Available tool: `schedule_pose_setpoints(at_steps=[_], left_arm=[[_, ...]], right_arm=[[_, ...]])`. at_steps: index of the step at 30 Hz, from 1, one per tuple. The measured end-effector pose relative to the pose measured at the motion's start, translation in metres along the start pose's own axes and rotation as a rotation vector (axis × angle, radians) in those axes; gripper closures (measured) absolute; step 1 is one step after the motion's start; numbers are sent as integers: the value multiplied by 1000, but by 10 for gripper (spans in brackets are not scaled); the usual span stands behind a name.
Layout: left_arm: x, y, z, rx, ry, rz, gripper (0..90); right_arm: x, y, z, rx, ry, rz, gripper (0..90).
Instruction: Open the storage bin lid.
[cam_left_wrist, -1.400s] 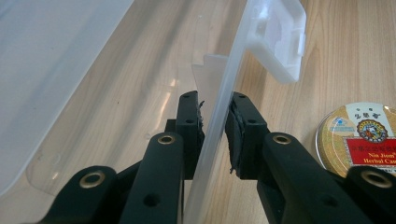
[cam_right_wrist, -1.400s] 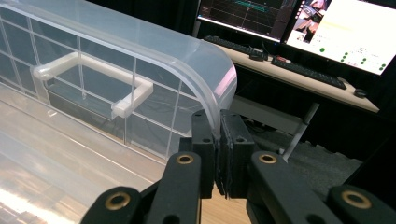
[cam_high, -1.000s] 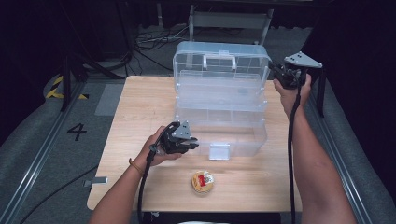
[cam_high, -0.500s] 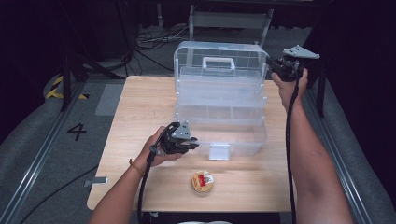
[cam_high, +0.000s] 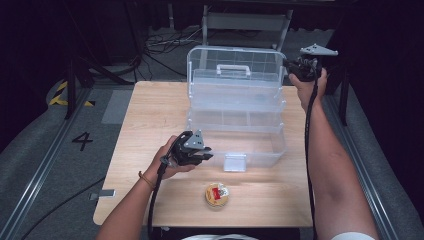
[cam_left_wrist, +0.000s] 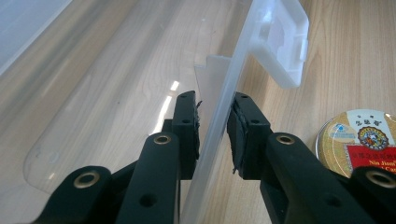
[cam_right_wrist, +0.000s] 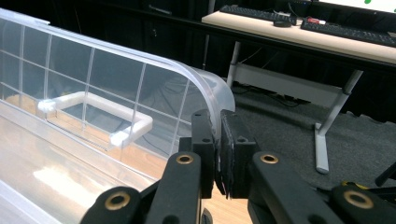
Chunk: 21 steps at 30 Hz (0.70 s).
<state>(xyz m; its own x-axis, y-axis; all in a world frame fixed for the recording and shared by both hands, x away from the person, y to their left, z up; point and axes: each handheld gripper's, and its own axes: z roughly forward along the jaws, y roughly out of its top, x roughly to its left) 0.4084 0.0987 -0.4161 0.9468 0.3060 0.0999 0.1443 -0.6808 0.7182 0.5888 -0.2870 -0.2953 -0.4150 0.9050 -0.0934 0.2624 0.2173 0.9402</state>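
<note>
A clear plastic storage box (cam_high: 235, 120) with stepped tiers stands on the wooden table (cam_high: 150, 115). Its lid (cam_high: 235, 62), with a white handle (cam_high: 233, 69), is raised nearly upright at the back. My right gripper (cam_high: 289, 65) is shut on the lid's curved right corner (cam_right_wrist: 212, 100), the pads (cam_right_wrist: 229, 140) pinching the rim. My left gripper (cam_high: 206, 151) holds the bottom tier's front wall (cam_left_wrist: 219, 121) near its left end, one jaw inside and one outside. A white latch (cam_high: 234, 162) hangs from that wall. A small round tin (cam_high: 217, 195) lies in front of the box.
The tin (cam_left_wrist: 362, 140) with its gold and red label sits close to my left gripper's outer jaw. Behind the table stand a grey metal frame (cam_high: 245, 22) and a desk with keyboards (cam_right_wrist: 327, 32). Cables lie on the dark floor.
My right gripper has risen slightly and moved back with the lid, which now stands more upright. The left gripper has stayed on the front wall.
</note>
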Motion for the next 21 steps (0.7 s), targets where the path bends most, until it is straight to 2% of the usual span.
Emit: schedule_pose_setpoints(at_steps=[4,11,17,21], left_arm=[[0,0,0,-3,-3,-2,742],[0,0,0,6,-5,-11,742],[0,0,0,5,-4,-13,742],[0,0,0,3,-3,-14,742]], right_arm=[[-1,4,8,33,-2,-11,853],[-5,5,22,65,-9,2,853],[-16,0,37,72,32,66,853],[-17,1,46,103,26,51,850]])
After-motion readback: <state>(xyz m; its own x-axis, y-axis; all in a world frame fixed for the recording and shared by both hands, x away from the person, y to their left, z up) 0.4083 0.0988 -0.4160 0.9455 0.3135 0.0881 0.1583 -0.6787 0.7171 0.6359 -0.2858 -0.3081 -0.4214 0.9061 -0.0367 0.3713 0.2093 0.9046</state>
